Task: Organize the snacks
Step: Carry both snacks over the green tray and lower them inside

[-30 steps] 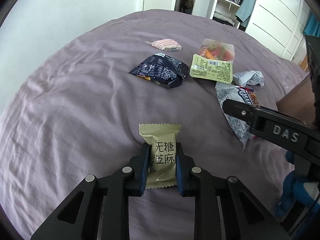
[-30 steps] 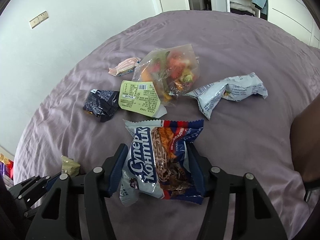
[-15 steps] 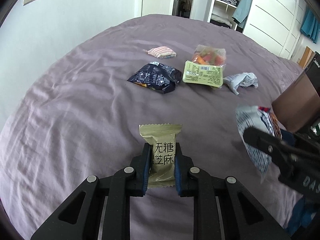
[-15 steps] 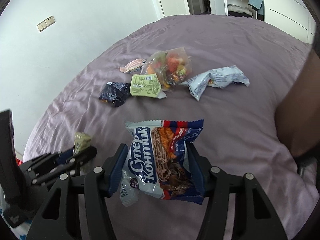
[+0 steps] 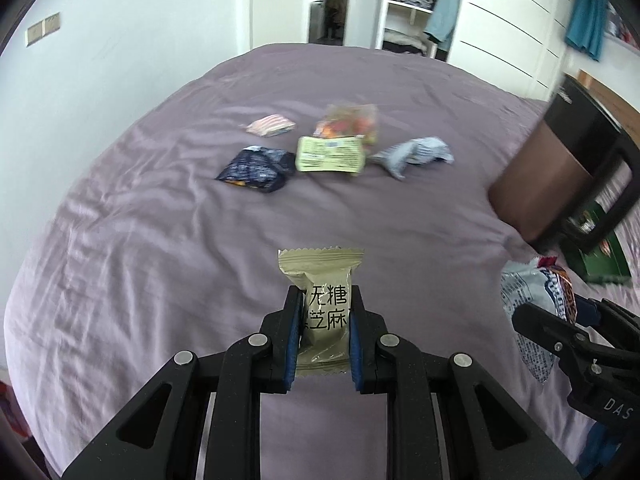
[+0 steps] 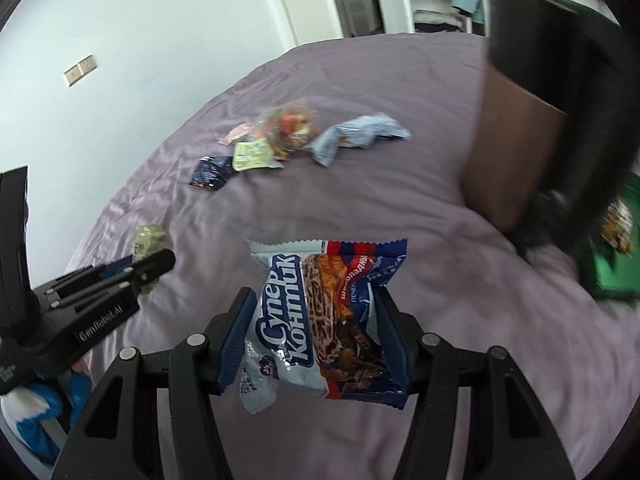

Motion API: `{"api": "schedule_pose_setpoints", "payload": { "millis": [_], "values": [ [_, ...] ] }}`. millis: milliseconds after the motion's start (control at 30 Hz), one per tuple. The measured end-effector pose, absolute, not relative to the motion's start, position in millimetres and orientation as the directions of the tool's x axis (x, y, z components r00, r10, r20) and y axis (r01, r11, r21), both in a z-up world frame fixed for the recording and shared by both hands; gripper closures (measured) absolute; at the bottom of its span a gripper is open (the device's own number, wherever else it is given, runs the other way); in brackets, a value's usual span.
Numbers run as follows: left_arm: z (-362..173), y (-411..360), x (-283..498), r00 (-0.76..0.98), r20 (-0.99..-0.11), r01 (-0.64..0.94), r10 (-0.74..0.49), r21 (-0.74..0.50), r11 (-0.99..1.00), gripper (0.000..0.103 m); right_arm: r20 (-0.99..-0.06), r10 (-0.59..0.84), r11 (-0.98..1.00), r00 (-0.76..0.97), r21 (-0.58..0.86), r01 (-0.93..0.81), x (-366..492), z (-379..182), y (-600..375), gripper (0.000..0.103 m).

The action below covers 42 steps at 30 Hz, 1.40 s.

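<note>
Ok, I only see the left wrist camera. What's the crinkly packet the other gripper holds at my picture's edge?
Observer: The right wrist view shows its front: a blue, white and red biscuit packet with Cyrillic letters, in the right gripper.
Child: Is it squeezed from the sides?
Observer: Yes, both blue pads press its side edges; one bottom corner hangs below them.
Child: Can that camera see my gripper?
Observer: Yes, the left gripper shows at left, shut on the olive candy packet, with GenRobot.AI printed on it.
</note>
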State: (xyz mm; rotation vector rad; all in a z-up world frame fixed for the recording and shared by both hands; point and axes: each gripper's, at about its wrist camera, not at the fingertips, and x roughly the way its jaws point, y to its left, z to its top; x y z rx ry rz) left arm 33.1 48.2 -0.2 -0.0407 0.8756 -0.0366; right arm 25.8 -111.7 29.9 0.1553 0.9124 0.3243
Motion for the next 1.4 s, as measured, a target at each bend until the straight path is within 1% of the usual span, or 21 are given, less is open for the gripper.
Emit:
{"api": "schedule_pose_setpoints", "payload": {
  "millis": [267,467,600,833,1033,1167,1300,1400],
  "values": [
    [14.1,-12.8,5.9,0.632,-0.765,0.153,-0.126,-0.037,0.988,0.086,-0.753,0.251,0.964,0.609,0.248,-0.091,-22.9,37.8,-182.2,0.040],
    [30.1,-73.7,-11.4,0.625,-0.754,0.289,-0.201,-0.016,0.957,0.086,-0.740,0.144,0.971,0.657,0.234,0.050,-55.7,47.8,-250.4,0.040],
    [42.3,-121.2,-20.3,0.616,-0.744,0.388,-0.257,0.003,0.922,0.086,-0.723,0.081,0.963,0.686,0.234,0.133,-71.5,54.2,-297.2,0.040],
    [71.9,-205.7,-17.6,0.587,-0.719,0.522,-0.371,-0.014,0.853,0.086,-0.670,-0.026,0.939,0.742,0.237,0.247,-74.8,72.9,-376.2,0.040],
    [89.2,-272.5,5.4,0.576,-0.703,0.574,-0.417,-0.014,0.819,0.086,-0.623,-0.089,0.929,0.777,0.229,0.290,-51.0,88.5,-429.0,0.040],
    [90.3,-311.3,32.1,0.573,-0.692,0.583,-0.438,-0.031,0.812,0.086,-0.602,-0.113,0.931,0.790,0.215,0.296,-23.2,94.4,-459.9,0.040],
    [83.7,-347.0,62.5,0.581,-0.684,0.560,-0.442,-0.059,0.827,0.086,-0.589,-0.135,0.937,0.797,0.186,0.296,10.5,93.8,-485.6,0.040],
    [73.2,-373.5,92.1,0.601,-0.681,0.513,-0.418,-0.073,0.856,0.086,-0.582,-0.153,0.944,0.799,0.153,0.292,43.5,85.6,-501.3,0.040]
  ]
}}
